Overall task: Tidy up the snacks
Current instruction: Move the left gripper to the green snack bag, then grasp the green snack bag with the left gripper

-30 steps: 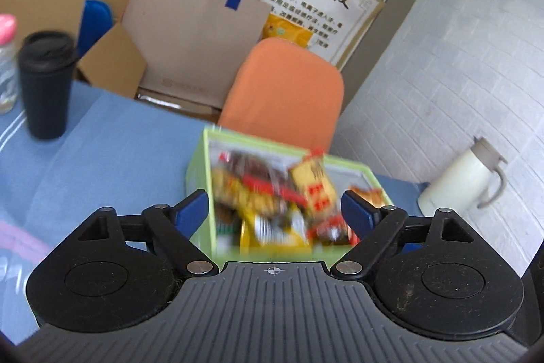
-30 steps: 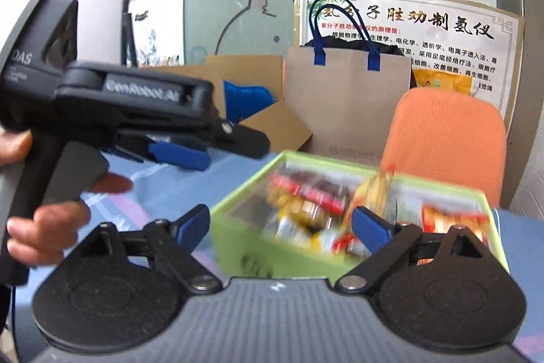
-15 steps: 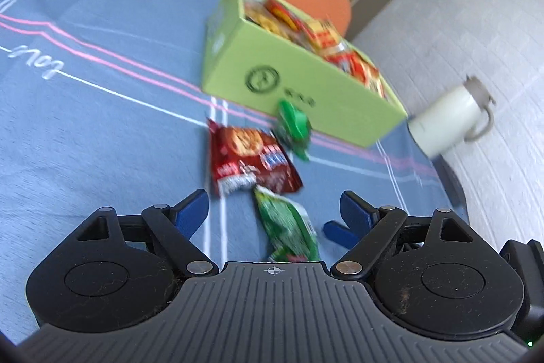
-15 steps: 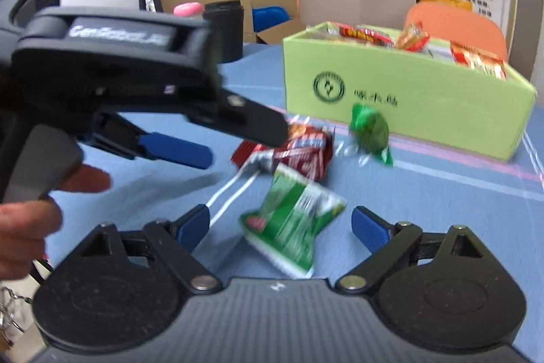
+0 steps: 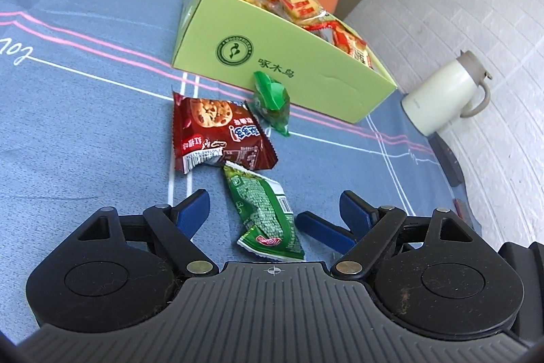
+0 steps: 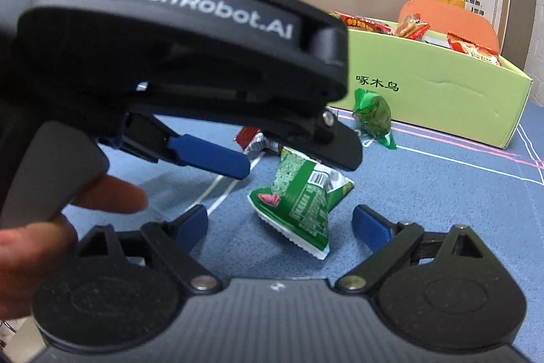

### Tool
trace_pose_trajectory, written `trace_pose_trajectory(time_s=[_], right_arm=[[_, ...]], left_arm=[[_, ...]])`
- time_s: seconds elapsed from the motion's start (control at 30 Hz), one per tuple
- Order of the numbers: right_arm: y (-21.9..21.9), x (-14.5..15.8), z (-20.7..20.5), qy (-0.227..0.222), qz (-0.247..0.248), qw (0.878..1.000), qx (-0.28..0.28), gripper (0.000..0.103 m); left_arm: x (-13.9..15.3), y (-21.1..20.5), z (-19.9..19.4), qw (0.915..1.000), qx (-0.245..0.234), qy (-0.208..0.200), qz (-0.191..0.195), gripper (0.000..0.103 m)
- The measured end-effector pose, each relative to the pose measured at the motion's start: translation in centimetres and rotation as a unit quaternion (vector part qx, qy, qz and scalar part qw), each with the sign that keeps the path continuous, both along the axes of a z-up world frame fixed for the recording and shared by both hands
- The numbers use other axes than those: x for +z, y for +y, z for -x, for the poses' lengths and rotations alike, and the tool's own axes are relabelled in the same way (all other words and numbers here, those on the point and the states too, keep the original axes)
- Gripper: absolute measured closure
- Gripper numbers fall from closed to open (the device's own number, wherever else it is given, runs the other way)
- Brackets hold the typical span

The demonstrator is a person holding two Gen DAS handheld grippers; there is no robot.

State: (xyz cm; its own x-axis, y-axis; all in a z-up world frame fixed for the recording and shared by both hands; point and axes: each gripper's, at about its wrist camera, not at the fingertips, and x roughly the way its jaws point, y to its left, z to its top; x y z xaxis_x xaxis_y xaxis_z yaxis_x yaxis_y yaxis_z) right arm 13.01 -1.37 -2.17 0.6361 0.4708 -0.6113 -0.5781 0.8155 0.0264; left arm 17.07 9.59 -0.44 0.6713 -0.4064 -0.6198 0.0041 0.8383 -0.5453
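Hovering wide apart, the left gripper (image 5: 273,210) and right gripper (image 6: 280,223) both frame 1 green snack packet (image 5: 267,213), untouched.

Black left tool (image 6: 272,155); blue fingertips (image 6: 210,157); white "GenRobot.AI" lettering.

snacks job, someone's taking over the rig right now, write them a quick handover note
Left gripper: open, empty, straddling the green packet on the blue tablecloth.
Right gripper: open, empty, aimed at the same packet from the other side.
Green box: already holds several red and yellow snacks.
Left on the cloth: the green packet, the red cookie packet beyond it, and a small green-wrapped snack in front of the box's front wall.
None is gripped yet. Probably only one gripper should take the green packet.
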Motion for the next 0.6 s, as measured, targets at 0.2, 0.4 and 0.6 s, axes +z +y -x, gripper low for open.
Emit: trace_pose_trajectory(time_s=[0.2,0.4,0.6], right_arm=[[-0.2,0.3,0.1,0.005,-0.007,1.000,-0.004,0.008],[-0.9,1.0,0.3,0.003,-0.025,1.000,-0.013,0.008],[0.1,0.2,-0.2,0.000,-0.016,1.000,-0.004,0.008]], left_arm=[[-0.2,-0.1,-0.2,1.0000,0.002,0.006,0.000,0.032],[-0.7,1.2,0.0,0.9996,0.006,0.012,0.024,0.032],[-0.9,0.3,-0.6,0.9997,-0.018,0.011,0.008,0.039]])
